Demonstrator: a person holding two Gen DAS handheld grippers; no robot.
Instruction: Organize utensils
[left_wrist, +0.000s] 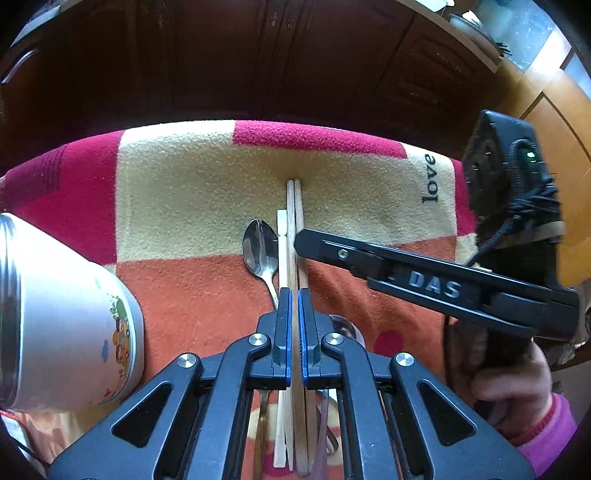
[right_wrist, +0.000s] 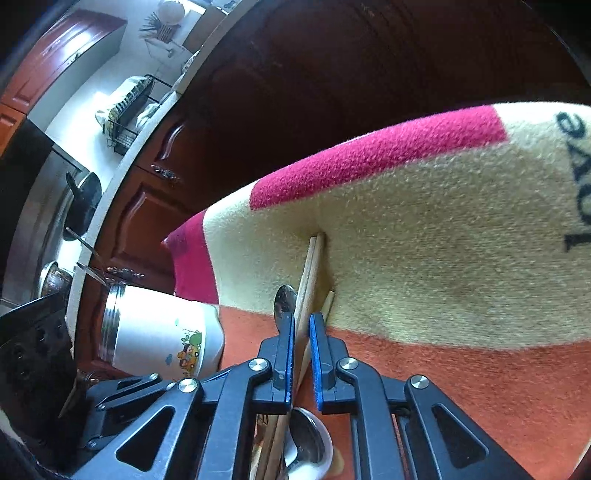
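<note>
Wooden chopsticks (left_wrist: 295, 221) on fuzzy blanket (left_wrist: 184, 206), left gripper (left_wrist: 294, 295) jaws clamped on them, right gripper (right_wrist: 303, 321) jaws likewise.

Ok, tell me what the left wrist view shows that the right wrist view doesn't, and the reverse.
Only the left wrist view: the right claw reaching in from the right over the chopsticks, and the hand holding it.

Only the right wrist view: a kitchen counter with a dish rack and a stove.

Both: the blanket marked "love", the chopsticks, the spoon and the cup on its side.
</note>
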